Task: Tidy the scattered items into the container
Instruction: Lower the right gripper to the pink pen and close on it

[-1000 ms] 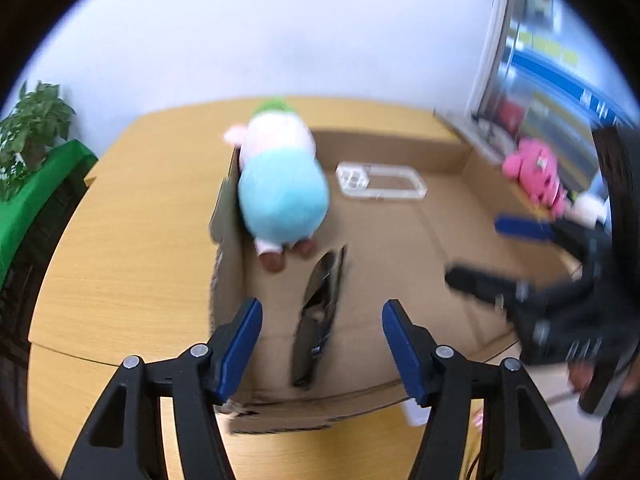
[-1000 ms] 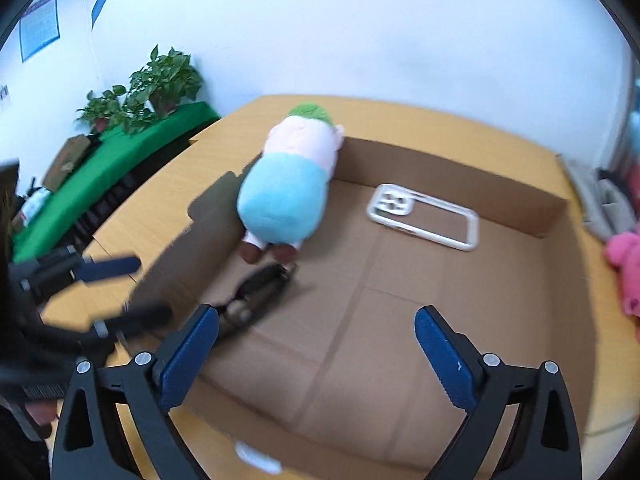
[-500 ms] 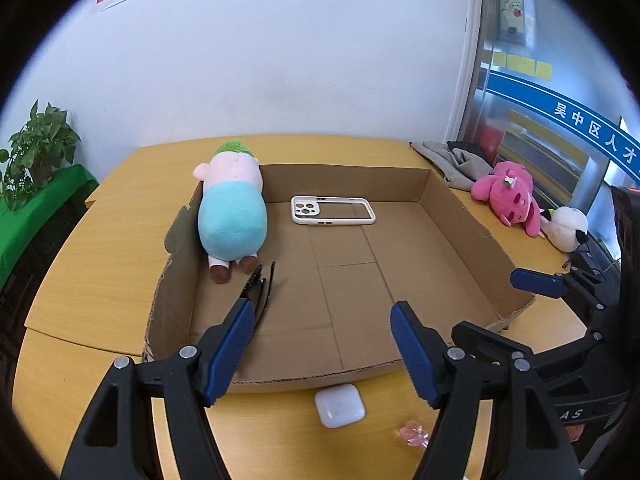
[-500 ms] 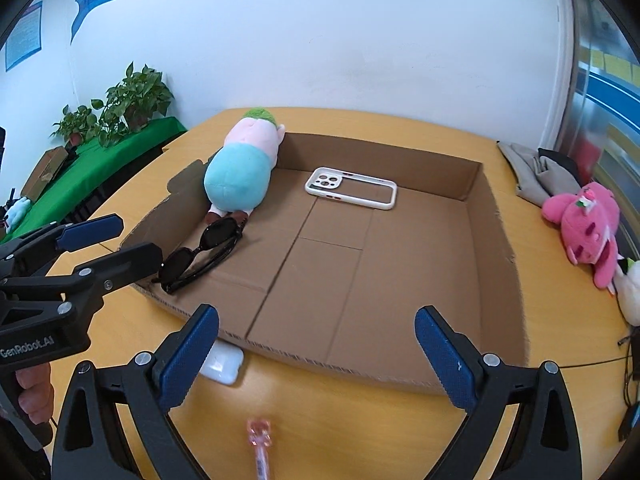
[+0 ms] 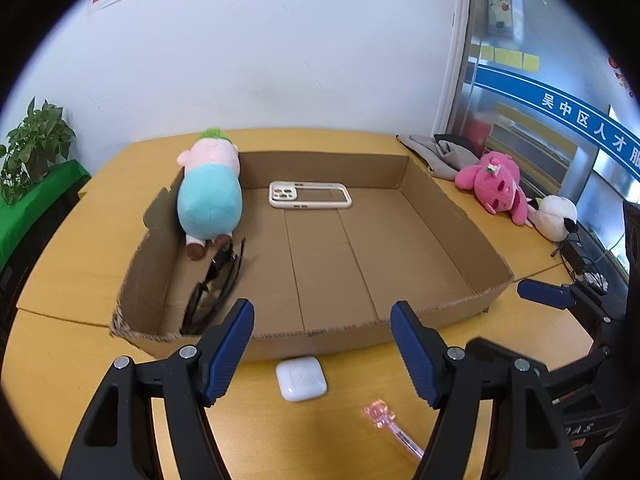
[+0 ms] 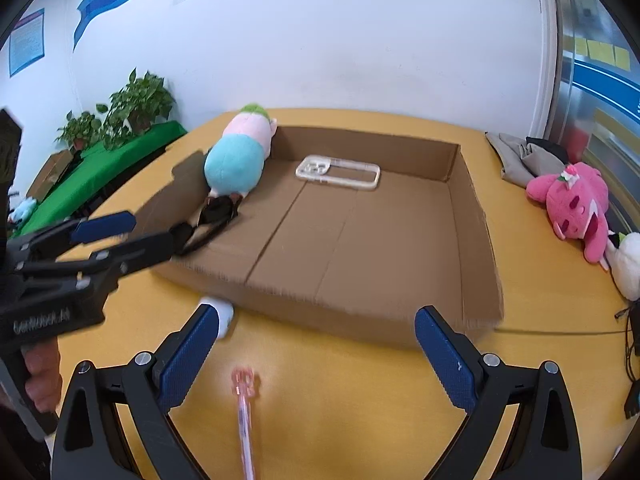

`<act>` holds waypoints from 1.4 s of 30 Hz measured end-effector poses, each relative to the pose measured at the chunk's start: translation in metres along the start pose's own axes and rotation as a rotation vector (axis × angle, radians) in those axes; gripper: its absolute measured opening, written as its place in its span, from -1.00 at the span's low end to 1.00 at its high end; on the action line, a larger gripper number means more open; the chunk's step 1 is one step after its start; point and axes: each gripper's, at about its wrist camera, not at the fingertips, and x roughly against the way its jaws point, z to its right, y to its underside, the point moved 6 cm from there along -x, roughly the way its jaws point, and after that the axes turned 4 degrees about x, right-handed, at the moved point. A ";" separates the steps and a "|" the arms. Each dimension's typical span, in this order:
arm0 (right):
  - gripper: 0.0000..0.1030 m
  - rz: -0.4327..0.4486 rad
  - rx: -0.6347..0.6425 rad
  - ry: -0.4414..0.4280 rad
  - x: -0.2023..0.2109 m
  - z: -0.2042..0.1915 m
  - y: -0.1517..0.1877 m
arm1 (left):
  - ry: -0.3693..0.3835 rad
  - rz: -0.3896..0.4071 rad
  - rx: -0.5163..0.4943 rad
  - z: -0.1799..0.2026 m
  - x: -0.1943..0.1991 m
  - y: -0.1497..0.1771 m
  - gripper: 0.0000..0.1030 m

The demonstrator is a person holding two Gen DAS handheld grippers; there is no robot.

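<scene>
My left tool [image 5: 322, 350] hangs spread and empty; the white earbud case [image 5: 301, 379] sits lower centre, between its fingers, on the tabletop [image 5: 80, 240].

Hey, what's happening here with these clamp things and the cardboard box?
A person holds a two-finger gripper in each hand and is tidying small items into the box. A plush toy, sunglasses and a phone case already lie inside. A white earbud case and a pink pen are on the table in front of it. The left gripper and right gripper are both open and empty, above those two.
</scene>
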 end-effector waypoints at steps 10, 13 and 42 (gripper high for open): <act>0.93 -0.230 0.028 -0.121 -0.022 -0.041 0.114 | 0.062 -0.211 0.092 0.000 -0.035 0.065 0.37; 0.91 -0.248 0.028 -0.109 -0.024 -0.048 0.130 | 0.110 -0.278 0.118 0.010 -0.047 0.077 0.37; -0.75 -0.225 0.049 -0.157 -0.009 -0.074 0.126 | 0.159 -0.406 0.120 0.042 -0.073 0.088 -0.61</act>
